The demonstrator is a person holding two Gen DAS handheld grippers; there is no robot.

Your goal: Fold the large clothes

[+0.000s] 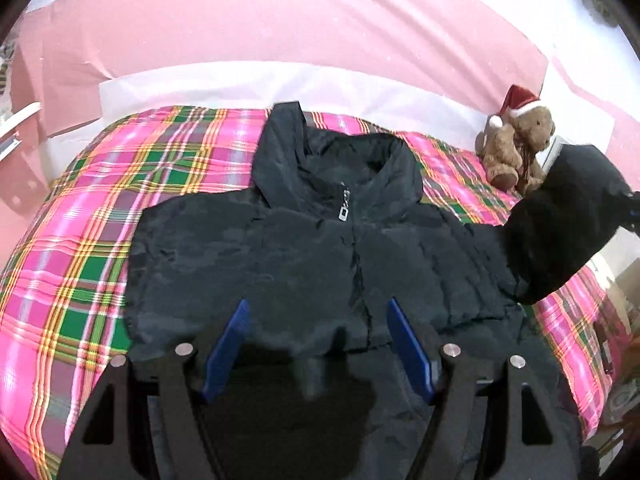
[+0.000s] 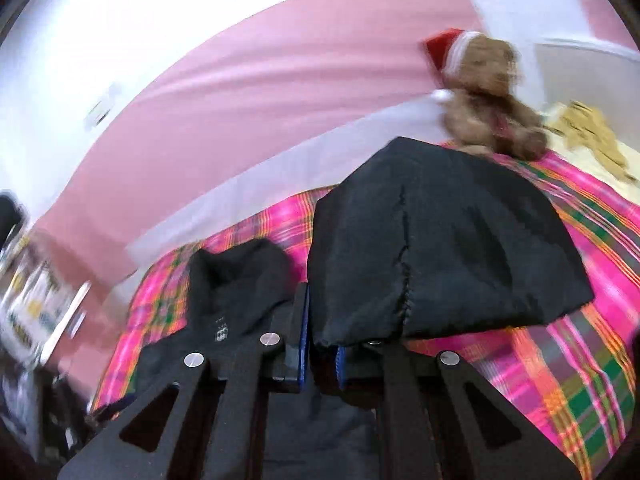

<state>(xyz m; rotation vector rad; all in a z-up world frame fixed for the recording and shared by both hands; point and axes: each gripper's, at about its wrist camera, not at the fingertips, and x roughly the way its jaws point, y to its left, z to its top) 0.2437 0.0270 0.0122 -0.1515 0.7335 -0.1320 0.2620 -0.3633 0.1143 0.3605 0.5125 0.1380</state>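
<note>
The right hand-held gripper (image 2: 320, 354) is clamped on the lifted sleeve (image 2: 440, 240) of the black jacket (image 1: 304, 248), which lies zipped, front up on the plaid bed (image 1: 80, 248); the thin pinch could slip, or the pull could drag the body askew. The left hand-held gripper (image 1: 318, 344) hangs apart, empty, over the hem — the other sleeve is hidden, and motion blurs the teddy bear (image 2: 488, 96) beyond

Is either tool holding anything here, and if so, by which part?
The right tool is shut on the jacket, pinching the end of its sleeve and lifting it. The left tool is open above the jacket, holding nothing.
</note>
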